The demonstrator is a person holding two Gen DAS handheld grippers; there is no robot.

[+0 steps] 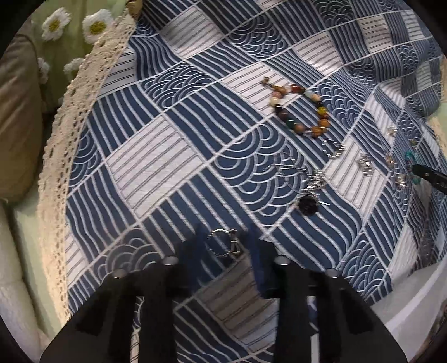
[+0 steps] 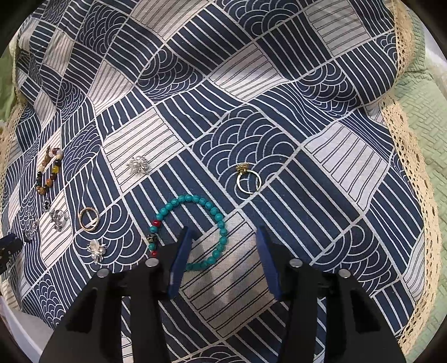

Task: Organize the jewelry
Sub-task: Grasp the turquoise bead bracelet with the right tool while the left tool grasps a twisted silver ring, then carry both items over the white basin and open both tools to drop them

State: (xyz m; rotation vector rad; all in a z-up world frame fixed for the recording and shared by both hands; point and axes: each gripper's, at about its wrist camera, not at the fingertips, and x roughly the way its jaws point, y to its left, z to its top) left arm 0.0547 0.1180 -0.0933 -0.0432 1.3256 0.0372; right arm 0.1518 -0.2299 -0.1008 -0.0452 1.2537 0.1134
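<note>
In the left wrist view my left gripper [image 1: 226, 242] is open over the blue patterned cloth [image 1: 173, 156], with a twisted silver ring [image 1: 223, 241] lying between its blue fingers. Farther off lie a multicoloured bead bracelet [image 1: 303, 110], a silver ring [image 1: 332, 147] and a chain with a black pendant [image 1: 307, 205]. In the right wrist view my right gripper [image 2: 223, 234] is open, its left finger over the rim of a turquoise bead bracelet [image 2: 195, 231]. A gold ring [image 2: 247, 178], a rose-gold band [image 2: 89, 219] and silver flower pieces [image 2: 138, 165] lie around.
The cloth has a cream lace border [image 1: 69, 145] [image 2: 410, 173]. Green daisy fabric [image 1: 72, 25] lies past the left edge, and green knit fabric [image 2: 430, 125] past the right edge. More small silver pieces [image 2: 58, 219] sit at the left, near the other gripper's tip [image 2: 8, 245].
</note>
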